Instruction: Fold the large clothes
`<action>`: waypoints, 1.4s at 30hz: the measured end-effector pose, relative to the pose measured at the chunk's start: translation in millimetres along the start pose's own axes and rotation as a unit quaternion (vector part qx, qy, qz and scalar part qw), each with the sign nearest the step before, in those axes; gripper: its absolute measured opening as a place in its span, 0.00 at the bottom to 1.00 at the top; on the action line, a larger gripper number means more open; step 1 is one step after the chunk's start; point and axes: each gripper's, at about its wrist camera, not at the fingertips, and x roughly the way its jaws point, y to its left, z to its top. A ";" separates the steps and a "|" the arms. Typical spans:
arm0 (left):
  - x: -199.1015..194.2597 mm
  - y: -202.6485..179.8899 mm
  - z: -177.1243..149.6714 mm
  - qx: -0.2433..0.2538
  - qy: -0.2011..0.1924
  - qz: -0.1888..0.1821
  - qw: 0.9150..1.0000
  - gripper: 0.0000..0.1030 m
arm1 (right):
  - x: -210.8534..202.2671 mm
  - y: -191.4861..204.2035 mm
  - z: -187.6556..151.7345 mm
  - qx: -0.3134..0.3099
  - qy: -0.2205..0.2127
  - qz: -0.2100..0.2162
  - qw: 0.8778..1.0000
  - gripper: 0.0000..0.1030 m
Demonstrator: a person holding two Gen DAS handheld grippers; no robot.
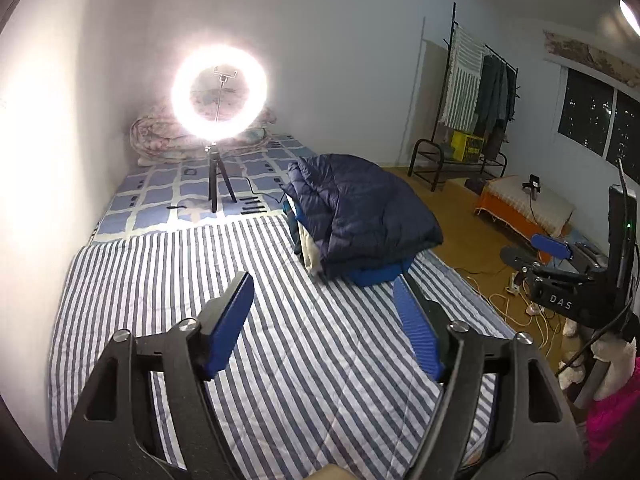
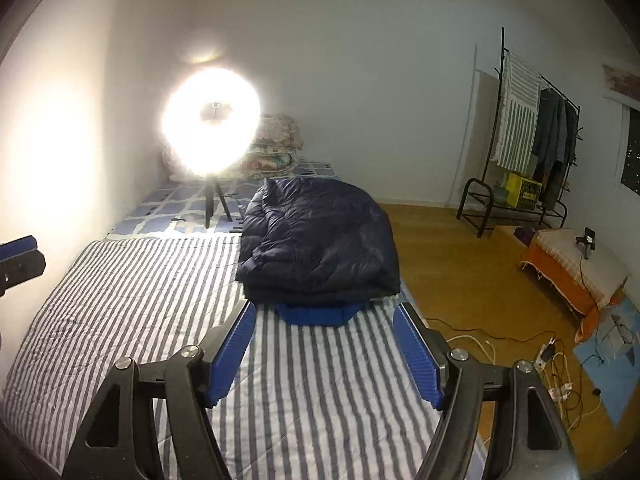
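A folded navy puffer jacket (image 1: 360, 216) tops a pile of folded clothes at the right edge of the striped bed sheet (image 1: 168, 288); a brighter blue garment (image 1: 376, 276) shows under it. In the right wrist view the jacket (image 2: 320, 240) lies just beyond my right gripper (image 2: 325, 314), which is open and empty above the sheet (image 2: 120, 300). My left gripper (image 1: 324, 286) is open and empty, held above the sheet to the near left of the pile. The right gripper also shows at the right of the left wrist view (image 1: 552, 244).
A bright ring light on a tripod (image 1: 218, 96) stands on the checked bedding behind the sheet, with rolled quilts (image 1: 160, 136) behind it. Right of the bed are wooden floor, a clothes rack (image 1: 480, 100), a low orange table (image 1: 520, 204) and loose cables (image 1: 516, 300).
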 end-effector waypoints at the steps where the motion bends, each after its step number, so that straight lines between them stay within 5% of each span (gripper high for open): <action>1: -2.2 0.1 -6.0 0.001 -0.001 0.001 1.000 0.73 | -1.5 2.4 -4.7 0.001 -0.001 -0.002 1.000 0.73; 5: -4.7 -1.6 -22.1 0.007 0.005 0.001 1.000 0.73 | -5.4 10.8 -18.7 0.005 -0.004 0.002 1.000 0.77; 16: 10.9 6.0 -47.6 0.011 0.003 0.022 1.000 0.95 | 0.7 26.0 -47.7 -0.003 -0.025 -0.008 1.000 1.00; 23: 14.7 11.1 -51.5 0.014 -0.004 0.049 0.999 1.00 | 13.2 32.5 -51.9 -0.007 -0.011 -0.006 1.000 1.00; 42: 12.4 5.2 -51.5 0.028 -0.008 0.052 0.998 1.00 | 10.0 23.1 -49.2 0.018 -0.025 -0.009 0.999 1.00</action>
